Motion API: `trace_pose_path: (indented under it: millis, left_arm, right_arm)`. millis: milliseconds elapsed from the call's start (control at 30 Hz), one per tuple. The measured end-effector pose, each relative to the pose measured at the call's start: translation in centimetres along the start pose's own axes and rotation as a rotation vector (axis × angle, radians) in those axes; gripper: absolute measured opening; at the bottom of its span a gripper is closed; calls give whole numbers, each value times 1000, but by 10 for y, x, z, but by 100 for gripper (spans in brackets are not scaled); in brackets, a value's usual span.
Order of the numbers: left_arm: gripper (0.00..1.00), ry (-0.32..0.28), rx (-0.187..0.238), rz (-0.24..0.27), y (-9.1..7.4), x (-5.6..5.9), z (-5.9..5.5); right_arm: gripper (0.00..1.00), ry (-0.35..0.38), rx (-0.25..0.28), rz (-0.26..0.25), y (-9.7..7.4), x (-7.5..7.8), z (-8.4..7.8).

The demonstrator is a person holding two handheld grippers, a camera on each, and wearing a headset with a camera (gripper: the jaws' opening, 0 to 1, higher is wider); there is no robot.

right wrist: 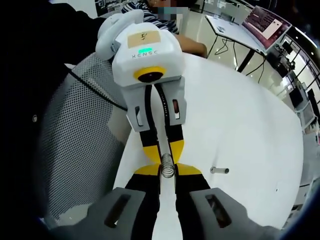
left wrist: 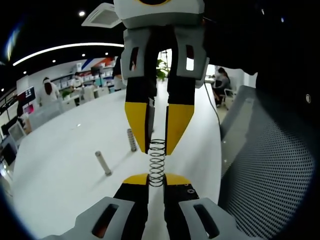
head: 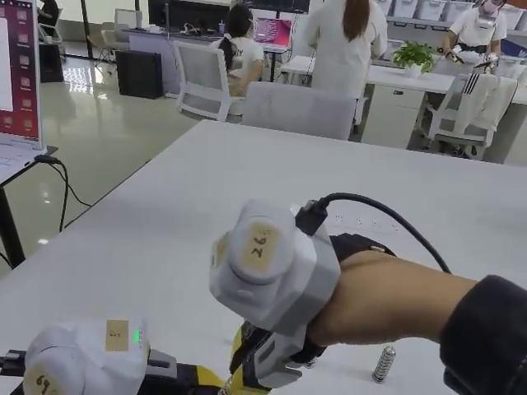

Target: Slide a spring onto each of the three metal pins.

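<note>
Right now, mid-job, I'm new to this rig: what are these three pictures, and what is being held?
No robot arm here: a person holds a hand tool with two yellow-tipped jaws in each hand. The head view looks down from the person's headset at both tools. The other two come from a camera on each tool: the left gripper and right gripper each see their own jaws rising from the bottom, with the other tool facing in from the top. One spring sits between both sets of jaws, which seem closed on its ends. On the white table rest a bare pin and a second pin already wearing a spring.
</note>
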State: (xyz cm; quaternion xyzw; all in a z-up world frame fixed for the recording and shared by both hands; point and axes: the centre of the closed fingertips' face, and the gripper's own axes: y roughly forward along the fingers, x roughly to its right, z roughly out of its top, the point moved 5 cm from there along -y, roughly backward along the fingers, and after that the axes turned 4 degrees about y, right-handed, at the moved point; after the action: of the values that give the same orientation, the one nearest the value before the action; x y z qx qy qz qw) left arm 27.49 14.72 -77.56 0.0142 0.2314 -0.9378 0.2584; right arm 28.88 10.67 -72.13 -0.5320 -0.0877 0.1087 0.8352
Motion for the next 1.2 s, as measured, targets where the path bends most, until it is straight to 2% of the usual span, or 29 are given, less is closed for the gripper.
trace_pose_path:
  millis: [233,433,600,867,1200]
  left_arm:
    - [2,-7,5,1,-1,0,1]
    - [2,-18,9,5,-1,0,0]
    - [2,-19,8,4,0,0,-1]
    - [2,-22,22,7,-1,-1,0]
    - [2,-23,49,4,0,-2,4]
  right_arm:
    - [8,-6,27,-3,0,0,6]
    - [8,-5,28,-4,0,1,5]
    - [13,-2,37,2,1,1,5]
    - [15,18,31,9,4,2,-3]
    - [13,35,29,22,10,2,-6]
